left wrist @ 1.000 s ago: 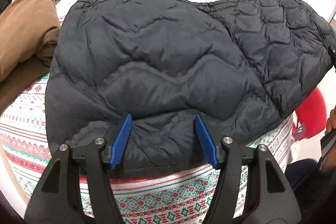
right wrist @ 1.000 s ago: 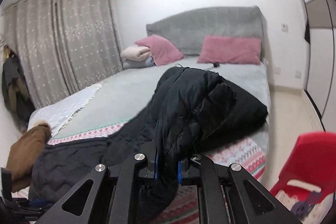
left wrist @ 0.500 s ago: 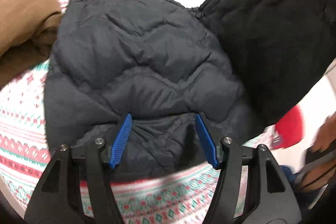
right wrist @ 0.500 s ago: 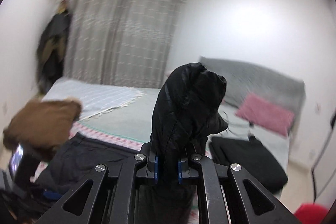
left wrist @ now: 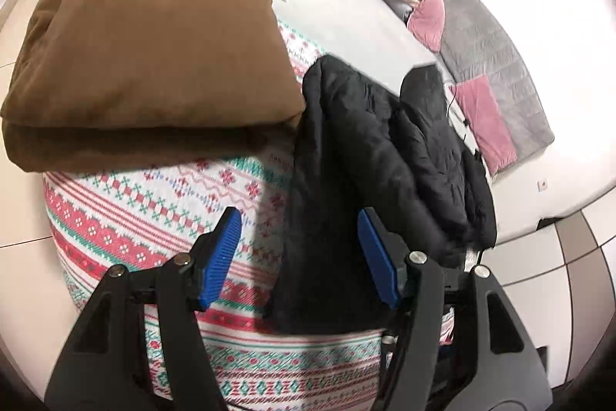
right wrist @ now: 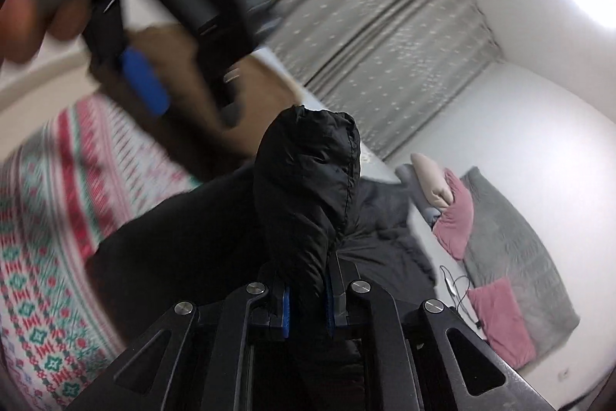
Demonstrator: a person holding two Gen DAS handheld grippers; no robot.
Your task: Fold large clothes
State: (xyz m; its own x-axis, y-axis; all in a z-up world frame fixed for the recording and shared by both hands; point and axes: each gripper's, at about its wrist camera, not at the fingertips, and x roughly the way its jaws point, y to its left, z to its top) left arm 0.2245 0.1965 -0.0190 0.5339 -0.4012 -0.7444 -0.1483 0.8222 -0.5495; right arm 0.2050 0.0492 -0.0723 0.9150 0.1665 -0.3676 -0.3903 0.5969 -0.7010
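A black quilted jacket (left wrist: 358, 156) lies as a narrow folded strip on the red-and-green patterned bedspread (left wrist: 146, 218). My left gripper (left wrist: 304, 257) hangs open above the jacket's near left edge. One blue pad is over the bedspread and the other over the jacket, and neither presses on it. My right gripper (right wrist: 306, 299) is shut on a bunched fold of the jacket (right wrist: 308, 195), which stands up from its jaws over the rest of the garment. The left gripper (right wrist: 144, 83) shows blurred at the upper left of the right wrist view, held by a hand (right wrist: 27, 18).
A folded brown coat (left wrist: 146, 37) sits on the bed just left of the jacket. Pink pillows (left wrist: 485, 118) and a grey headboard (left wrist: 496, 52) lie at the far end, with a cable (right wrist: 458, 287) on the sheet. Curtains (right wrist: 385, 26) hang behind. Tiled floor (left wrist: 577, 257) borders the bed.
The right gripper swung the gripped part of the jacket across and down, so the wide spread jacket is now a narrow strip. The left gripper moved left and rolled, bringing the brown coat into view.
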